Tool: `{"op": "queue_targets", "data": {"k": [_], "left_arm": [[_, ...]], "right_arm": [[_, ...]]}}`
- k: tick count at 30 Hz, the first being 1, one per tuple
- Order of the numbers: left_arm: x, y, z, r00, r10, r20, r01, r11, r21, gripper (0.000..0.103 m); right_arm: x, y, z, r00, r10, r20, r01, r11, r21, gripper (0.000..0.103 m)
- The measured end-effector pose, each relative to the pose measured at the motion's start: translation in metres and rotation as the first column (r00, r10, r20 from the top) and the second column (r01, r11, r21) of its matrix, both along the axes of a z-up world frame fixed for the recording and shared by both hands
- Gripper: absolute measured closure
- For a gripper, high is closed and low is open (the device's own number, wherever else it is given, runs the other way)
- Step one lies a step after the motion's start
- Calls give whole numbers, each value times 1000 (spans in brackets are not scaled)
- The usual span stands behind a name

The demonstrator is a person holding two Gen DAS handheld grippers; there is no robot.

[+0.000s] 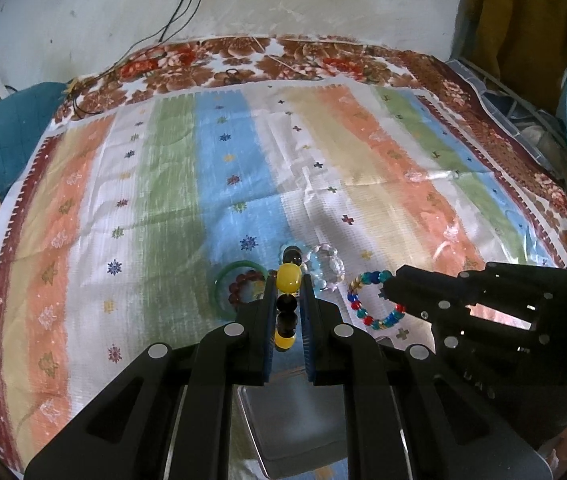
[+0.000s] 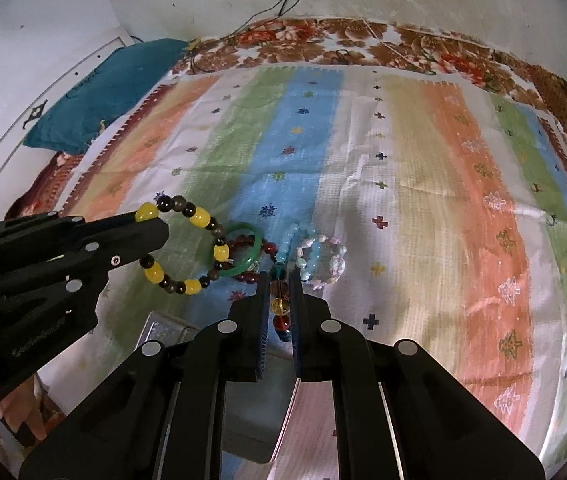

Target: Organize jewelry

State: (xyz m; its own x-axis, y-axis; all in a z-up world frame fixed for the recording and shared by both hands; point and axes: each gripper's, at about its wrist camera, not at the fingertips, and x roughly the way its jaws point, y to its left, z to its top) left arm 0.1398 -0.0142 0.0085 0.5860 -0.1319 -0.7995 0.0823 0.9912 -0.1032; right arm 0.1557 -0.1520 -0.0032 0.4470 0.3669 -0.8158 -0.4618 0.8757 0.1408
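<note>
My left gripper (image 1: pixel 288 285) is shut on a yellow-and-black bead bracelet (image 1: pixel 287 278), held above the cloth; it also shows in the right wrist view (image 2: pixel 199 218). My right gripper (image 2: pixel 280 280) is shut on a multicoloured red, blue and yellow bead bracelet (image 2: pixel 279 304), which also shows in the left wrist view (image 1: pixel 367 312). On the cloth lie a green bangle (image 1: pixel 221 280) around a dark red bead bracelet (image 1: pixel 243 280), and a pale pink and blue bead bracelet (image 1: pixel 329 266). A metal tray (image 1: pixel 283 412) sits below my left gripper.
A striped cloth (image 1: pixel 163 200) covers a floral bedsheet (image 1: pixel 243 56). A teal pillow (image 1: pixel 3 128) lies at the far left by the wall. Black cables (image 1: pixel 187 4) hang down the wall. A yellow garment (image 1: pixel 523 8) hangs at the right.
</note>
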Motion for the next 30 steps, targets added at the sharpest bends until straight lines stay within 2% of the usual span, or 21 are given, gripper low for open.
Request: {"op": "queue_targets", "data": {"k": [17,30], "left_arm": [[-32,1,3,1000,14,19,-13,1000,-13,92],[-58,-3,3,1000,-2,22,3,1000,-18,92]], "right_arm": [[-26,-3,11,999,35,41,-36,999,17,92],[-46,-7,11,998,59,34,-60,998,29,92]]}}
